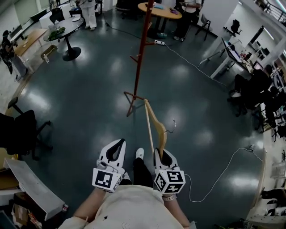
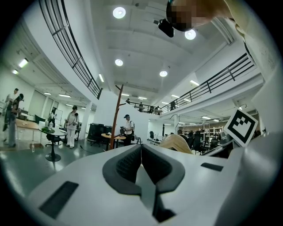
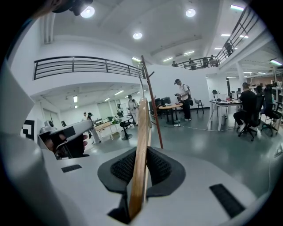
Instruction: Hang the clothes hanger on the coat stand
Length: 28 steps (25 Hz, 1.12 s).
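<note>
A tall red-brown coat stand (image 1: 140, 53) rises from the dark floor ahead of me, and it also shows in the right gripper view as a coat stand (image 3: 152, 106) beyond the jaws. My right gripper (image 1: 161, 154) is shut on a wooden clothes hanger (image 1: 155, 123), which points forward toward the stand's base, its metal hook to the right. In the right gripper view the hanger (image 3: 142, 132) stands on edge between the pads (image 3: 161, 167). My left gripper (image 1: 117, 145) is held beside it, shut and empty, its pads (image 2: 128, 165) meeting at the tips.
A person's trouser leg and white shoe (image 1: 140, 154) show between the grippers. A white cable (image 1: 223, 172) lies on the floor at right. Round tables (image 1: 67, 29) and an orange table (image 1: 161, 11) with people stand far back; office chairs (image 1: 22, 132) at left, desks at right.
</note>
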Available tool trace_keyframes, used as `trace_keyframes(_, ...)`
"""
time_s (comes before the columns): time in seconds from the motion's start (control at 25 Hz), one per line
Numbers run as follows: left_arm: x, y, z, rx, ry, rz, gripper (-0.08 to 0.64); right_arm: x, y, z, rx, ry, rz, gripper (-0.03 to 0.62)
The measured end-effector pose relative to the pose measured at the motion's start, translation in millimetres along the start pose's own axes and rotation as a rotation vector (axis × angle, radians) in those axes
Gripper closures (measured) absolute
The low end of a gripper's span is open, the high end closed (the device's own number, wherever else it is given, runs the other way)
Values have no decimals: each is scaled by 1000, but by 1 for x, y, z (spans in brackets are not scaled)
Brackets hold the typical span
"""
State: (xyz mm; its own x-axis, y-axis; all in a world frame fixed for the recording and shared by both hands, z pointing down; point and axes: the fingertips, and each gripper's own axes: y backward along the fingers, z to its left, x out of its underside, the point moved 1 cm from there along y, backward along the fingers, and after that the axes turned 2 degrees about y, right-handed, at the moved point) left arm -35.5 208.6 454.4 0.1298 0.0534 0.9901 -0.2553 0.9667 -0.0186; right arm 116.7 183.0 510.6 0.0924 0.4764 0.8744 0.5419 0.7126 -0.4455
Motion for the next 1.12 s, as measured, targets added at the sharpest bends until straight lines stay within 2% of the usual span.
trace_keyframes(0.36, -1, -62, 32, -79, -15, 14, 546, -40, -68, -40, 7, 1, -27, 526)
trace_keyframes(0.52, 5, -100, 53, -116, -4, 26, 546, -51, -112, -55, -22, 4, 6, 526)
trace_keyframes(0.8, -19, -180, 66, -131, -31, -7, 546, -104, -169, -95, -64, 24, -8, 526)
trace_keyframes(1.12, -42, -223, 70, -196, -20, -42, 546, -150, -204, -129, -92, 53, -21, 526)
